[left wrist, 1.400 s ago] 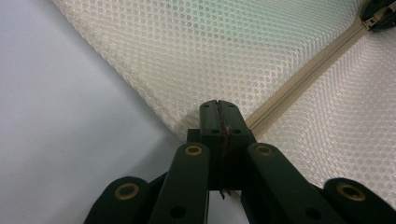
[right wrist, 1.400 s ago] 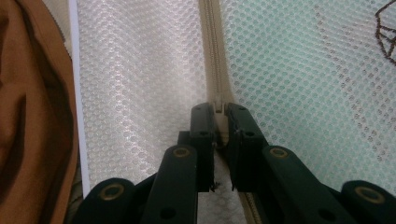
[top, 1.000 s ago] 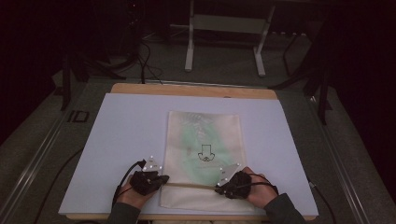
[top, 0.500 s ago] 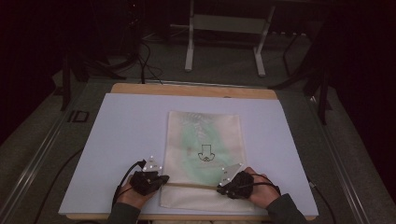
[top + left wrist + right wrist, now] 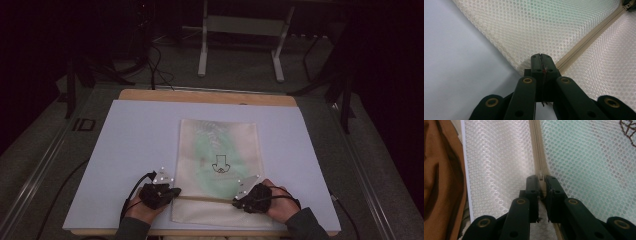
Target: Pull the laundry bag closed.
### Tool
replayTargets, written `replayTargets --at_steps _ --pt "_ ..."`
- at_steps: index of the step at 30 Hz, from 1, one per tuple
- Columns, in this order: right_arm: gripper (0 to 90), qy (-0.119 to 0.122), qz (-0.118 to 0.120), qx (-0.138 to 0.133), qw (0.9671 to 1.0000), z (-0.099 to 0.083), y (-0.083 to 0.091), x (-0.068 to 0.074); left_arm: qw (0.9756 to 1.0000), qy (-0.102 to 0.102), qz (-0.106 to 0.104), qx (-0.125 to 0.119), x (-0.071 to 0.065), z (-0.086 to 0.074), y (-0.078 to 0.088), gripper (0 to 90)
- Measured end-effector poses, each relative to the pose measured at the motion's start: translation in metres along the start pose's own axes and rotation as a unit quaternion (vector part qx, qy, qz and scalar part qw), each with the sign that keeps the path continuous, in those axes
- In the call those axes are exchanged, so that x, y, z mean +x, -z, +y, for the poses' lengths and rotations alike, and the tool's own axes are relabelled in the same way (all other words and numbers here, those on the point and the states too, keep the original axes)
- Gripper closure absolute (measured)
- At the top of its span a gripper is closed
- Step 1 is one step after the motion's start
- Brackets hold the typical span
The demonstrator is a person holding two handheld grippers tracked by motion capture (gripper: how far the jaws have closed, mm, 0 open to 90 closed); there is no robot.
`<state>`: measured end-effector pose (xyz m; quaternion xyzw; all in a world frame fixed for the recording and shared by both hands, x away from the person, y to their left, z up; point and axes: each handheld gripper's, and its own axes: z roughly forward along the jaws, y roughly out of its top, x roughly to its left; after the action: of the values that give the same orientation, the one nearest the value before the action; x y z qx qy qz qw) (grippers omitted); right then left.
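Dim floor and stand legs are filling the upper frame, while the pale bench (image 5: pixel 135 140) is carrying a mesh zip bag (image 5: pixel 220 150) lying flat at lower centre. Left claw (image 5: pixel 541 58) is pressed together on the bag's edge at the zipper's (image 5: pixel 584 43) end — likely anchoring it. Right claw (image 5: pixel 541 180) is pinching the zipper pull (image 5: pixel 540 175), jaws slightly apart. Bare bench is lying open on both sides — the near edge is crowding the hands.
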<state>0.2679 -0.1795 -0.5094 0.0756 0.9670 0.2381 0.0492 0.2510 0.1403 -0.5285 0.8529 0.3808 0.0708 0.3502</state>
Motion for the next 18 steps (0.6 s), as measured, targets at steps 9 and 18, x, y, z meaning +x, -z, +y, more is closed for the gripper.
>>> replayTargets --at_steps 9,18 --pt "82.3 0.0 -0.004 0.003 1.0 -0.0036 0.0031 0.0003 1.0 0.0 0.001 0.001 -0.0003 0.0001 0.0001 89.3" --pt "82.4 -0.005 -0.004 0.002 1.0 -0.009 0.0069 -0.0003 1.0 0.0 0.0 0.001 -0.0001 0.0001 0.0 89.3"
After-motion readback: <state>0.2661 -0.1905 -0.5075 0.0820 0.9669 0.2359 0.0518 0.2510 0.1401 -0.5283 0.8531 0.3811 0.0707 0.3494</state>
